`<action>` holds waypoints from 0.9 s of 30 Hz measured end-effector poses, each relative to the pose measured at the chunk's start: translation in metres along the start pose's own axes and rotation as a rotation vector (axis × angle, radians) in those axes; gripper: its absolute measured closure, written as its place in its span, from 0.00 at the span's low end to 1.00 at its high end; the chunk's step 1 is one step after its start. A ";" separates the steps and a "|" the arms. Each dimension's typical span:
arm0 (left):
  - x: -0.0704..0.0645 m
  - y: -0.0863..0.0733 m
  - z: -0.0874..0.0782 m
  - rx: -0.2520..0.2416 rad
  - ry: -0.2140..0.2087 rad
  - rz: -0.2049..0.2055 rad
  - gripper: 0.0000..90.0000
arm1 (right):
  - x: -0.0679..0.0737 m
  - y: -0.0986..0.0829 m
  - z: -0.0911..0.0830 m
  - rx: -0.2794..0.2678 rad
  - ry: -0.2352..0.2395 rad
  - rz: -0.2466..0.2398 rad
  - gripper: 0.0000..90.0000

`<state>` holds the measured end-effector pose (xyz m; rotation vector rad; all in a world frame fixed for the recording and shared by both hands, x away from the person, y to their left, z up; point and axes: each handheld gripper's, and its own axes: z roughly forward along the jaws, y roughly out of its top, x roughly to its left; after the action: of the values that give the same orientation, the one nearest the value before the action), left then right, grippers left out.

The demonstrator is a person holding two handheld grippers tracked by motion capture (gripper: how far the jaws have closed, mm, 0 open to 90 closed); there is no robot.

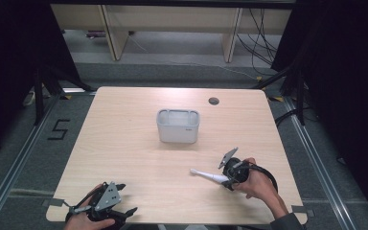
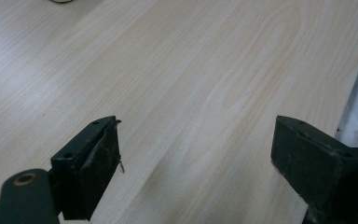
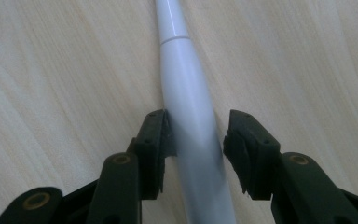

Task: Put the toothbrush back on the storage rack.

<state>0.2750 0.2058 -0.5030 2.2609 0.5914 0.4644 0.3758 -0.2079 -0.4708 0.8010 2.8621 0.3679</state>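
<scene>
Straddling white handle (image 3: pixel 189 107) on counter (image 1: pixel 124 143).
Right gripper (image 3: pixel 196 140) spread, perhaps touching one side; long axis straight ahead; left gripper (image 2: pixel 196 154) spread, well apart.

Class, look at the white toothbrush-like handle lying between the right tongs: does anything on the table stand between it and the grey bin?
Nothing visible does. The white handle lies between the right tongs, and only bare table separates it from the grey bin. The left tongs rest far off at the near left edge.
</scene>
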 end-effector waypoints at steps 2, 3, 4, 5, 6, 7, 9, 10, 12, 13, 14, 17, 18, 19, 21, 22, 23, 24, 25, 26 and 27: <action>0.000 0.000 0.000 0.001 0.000 0.000 0.17 | -0.001 0.001 0.000 0.004 0.005 -0.011 0.67; 0.000 0.000 0.001 -0.008 0.001 -0.009 0.17 | -0.002 0.002 0.001 0.011 0.017 -0.013 0.67; -0.001 0.000 0.001 -0.015 0.011 -0.007 0.17 | -0.003 0.003 0.002 0.025 0.026 -0.005 0.68; -0.001 0.000 0.001 -0.015 0.011 -0.007 0.17 | -0.003 0.003 0.002 0.025 0.026 -0.005 0.68; -0.002 0.000 0.000 -0.012 0.003 -0.006 0.17 | -0.004 0.005 0.003 0.056 0.027 0.013 0.68; -0.002 0.000 0.000 -0.012 0.003 -0.006 0.17 | -0.004 0.005 0.003 0.056 0.027 0.013 0.68; -0.001 0.000 0.001 -0.022 0.007 -0.011 0.17 | -0.005 0.006 0.004 0.071 0.039 0.015 0.69; -0.001 0.000 0.001 -0.014 0.007 -0.009 0.17 | -0.006 0.007 0.005 0.080 0.042 0.020 0.69; -0.001 0.000 0.000 -0.004 0.002 -0.007 0.17 | -0.007 0.007 0.006 0.089 0.054 0.002 0.70; -0.002 0.000 0.001 -0.019 0.002 -0.010 0.17 | -0.005 0.008 0.007 0.103 0.057 0.022 0.71; -0.001 0.000 0.000 -0.004 0.001 -0.008 0.17 | -0.006 0.009 0.007 0.115 0.053 0.018 0.72; 0.000 0.000 0.000 0.002 0.016 0.004 0.17 | -0.006 0.011 0.008 0.120 0.061 -0.001 0.73; -0.001 0.000 0.001 -0.012 0.005 -0.008 0.17 | -0.007 0.012 0.008 0.124 0.066 -0.013 0.73; -0.001 0.000 0.001 -0.012 0.005 -0.008 0.17 | -0.007 0.012 0.008 0.124 0.066 -0.013 0.73; -0.001 0.000 0.001 -0.021 0.005 -0.009 0.17 | -0.007 0.013 0.008 0.135 0.070 -0.013 0.74; -0.001 0.000 0.000 -0.012 0.006 -0.008 0.17 | -0.007 0.014 0.008 0.141 0.073 -0.010 0.74; -0.001 0.001 0.000 -0.006 0.004 -0.005 0.17 | -0.007 0.015 0.009 0.151 0.075 -0.003 0.74; -0.001 0.000 0.000 -0.011 0.003 -0.006 0.17 | -0.007 0.017 0.009 0.158 0.065 -0.004 0.74; -0.001 0.000 0.000 -0.011 0.003 -0.006 0.17 | -0.007 0.017 0.009 0.158 0.065 -0.004 0.74; -0.001 0.000 0.000 -0.013 0.005 -0.010 0.17 | -0.009 0.018 0.009 0.153 0.074 -0.013 0.74; -0.001 0.000 0.000 -0.013 0.005 -0.010 0.17 | -0.009 0.018 0.009 0.153 0.074 -0.013 0.74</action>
<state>0.2745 0.2050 -0.5035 2.2441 0.6003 0.4675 0.3943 -0.1960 -0.4742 0.8102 2.9921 0.1824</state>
